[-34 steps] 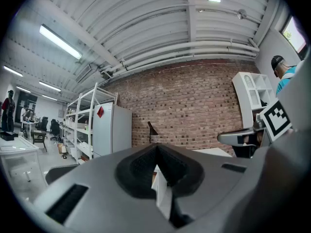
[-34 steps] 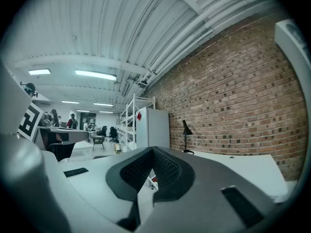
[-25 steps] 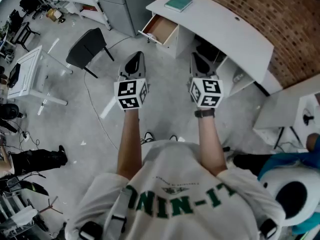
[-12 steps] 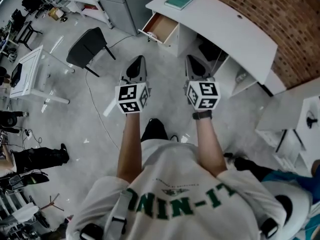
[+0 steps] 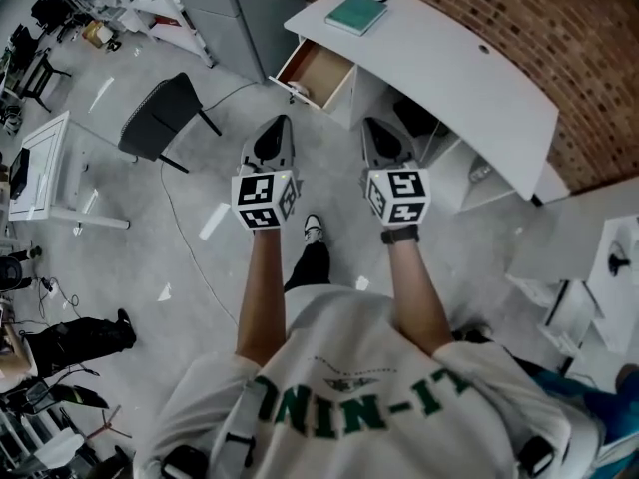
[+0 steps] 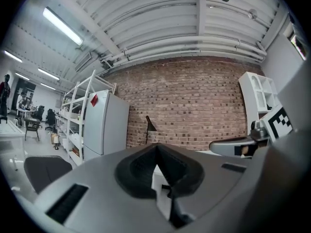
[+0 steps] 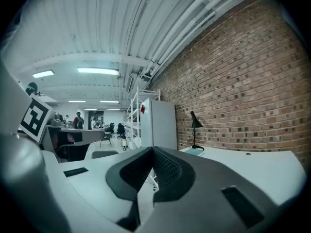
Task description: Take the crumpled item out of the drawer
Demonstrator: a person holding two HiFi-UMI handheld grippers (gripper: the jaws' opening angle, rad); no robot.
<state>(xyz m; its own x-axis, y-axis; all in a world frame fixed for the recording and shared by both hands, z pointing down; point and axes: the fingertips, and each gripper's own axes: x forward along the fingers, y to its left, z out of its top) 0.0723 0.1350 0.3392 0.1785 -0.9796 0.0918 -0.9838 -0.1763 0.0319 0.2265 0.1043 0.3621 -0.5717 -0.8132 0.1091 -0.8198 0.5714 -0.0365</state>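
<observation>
Low in the frame both arms stretch forward, a shoe (image 5: 313,229) stepping out between them. The left gripper (image 5: 271,138) and right gripper (image 5: 385,140) each have jaws clenched on nothing. Over the last second they have drawn nearer the open drawer (image 5: 318,72) at upper centre — an approach, no reach yet. The crumpled item cannot be made out; a pale speck (image 5: 297,89) at the drawer's front lip may be it. Beyond stands the white desk (image 5: 449,63).

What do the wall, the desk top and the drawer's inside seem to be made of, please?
The wall looks like bare red-brown brick, with mortar lines showing. The desk top is smooth matte white, probably laminate or painted board. The drawer is light brown inside, likely wood or fibreboard.
</observation>
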